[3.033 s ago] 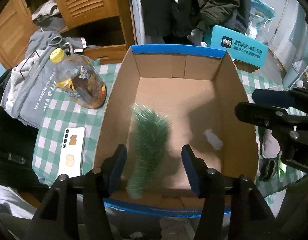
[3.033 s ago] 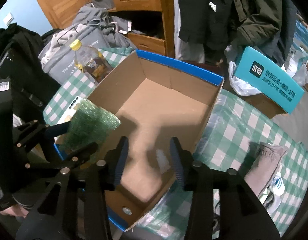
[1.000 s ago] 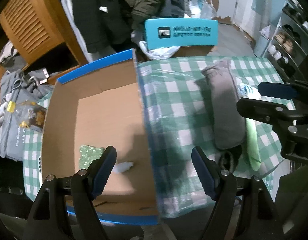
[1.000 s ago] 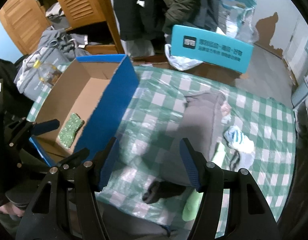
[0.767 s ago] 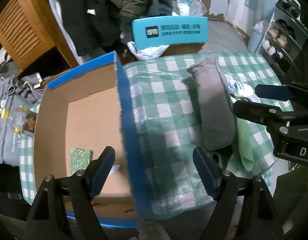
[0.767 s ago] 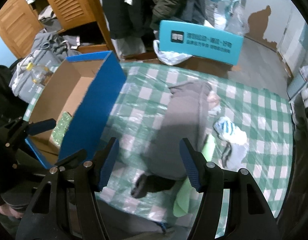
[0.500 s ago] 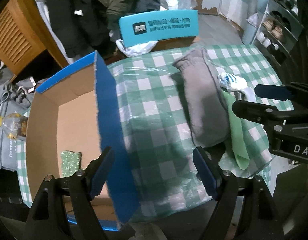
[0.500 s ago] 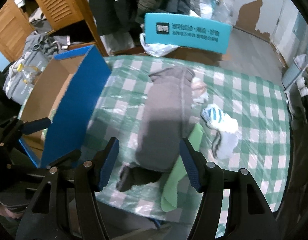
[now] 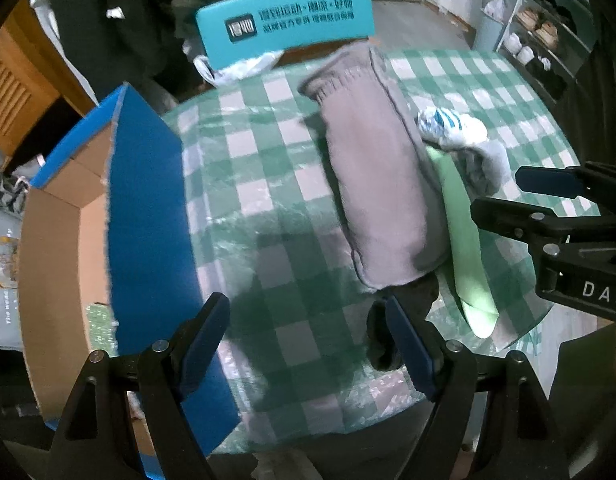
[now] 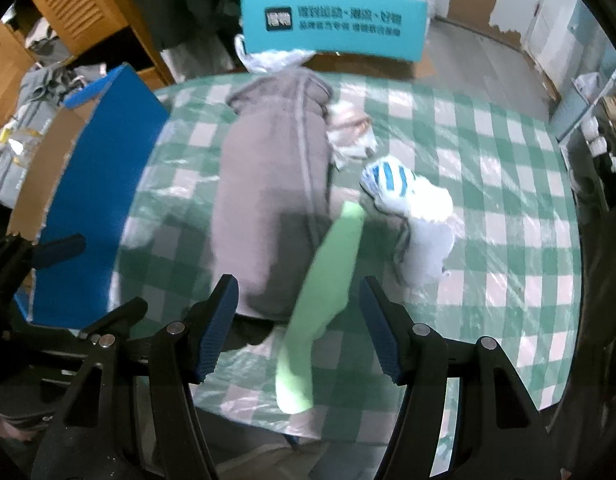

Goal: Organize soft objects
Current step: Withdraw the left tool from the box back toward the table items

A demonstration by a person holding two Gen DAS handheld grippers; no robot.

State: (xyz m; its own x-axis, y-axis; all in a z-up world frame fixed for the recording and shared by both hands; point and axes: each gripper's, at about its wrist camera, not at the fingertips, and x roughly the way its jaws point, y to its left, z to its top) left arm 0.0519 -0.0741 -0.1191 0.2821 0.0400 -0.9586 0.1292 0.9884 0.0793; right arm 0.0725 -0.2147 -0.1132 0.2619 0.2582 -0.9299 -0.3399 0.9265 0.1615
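A folded grey garment [image 9: 382,184] [image 10: 272,208] lies on the green checked tablecloth [image 9: 268,184]. Beside it lie a light green sock [image 10: 324,300] [image 9: 466,248], a blue-and-white striped sock [image 10: 388,178] [image 9: 446,126], a white cloth [image 10: 426,240] and a dark sock [image 9: 396,320]. A blue cardboard box [image 9: 148,216] [image 10: 96,200] stands at the left, with a green fuzzy item [image 9: 100,324] inside. My left gripper [image 9: 308,344] is open and empty above the cloth. My right gripper [image 10: 298,332] is open and empty over the green sock and also shows in the left wrist view [image 9: 520,196].
A teal chair back [image 9: 284,26] [image 10: 334,28] stands behind the table. Dark coats [image 9: 120,12] and a wooden cabinet [image 10: 72,4] are behind the box. A grey bag [image 10: 24,120] lies left of the box. Shelves [image 9: 548,36] stand at far right.
Both grippers have swung right, away from the box and toward the pile of garments and socks. The green fuzzy item was dropped into the box. Both stay open.
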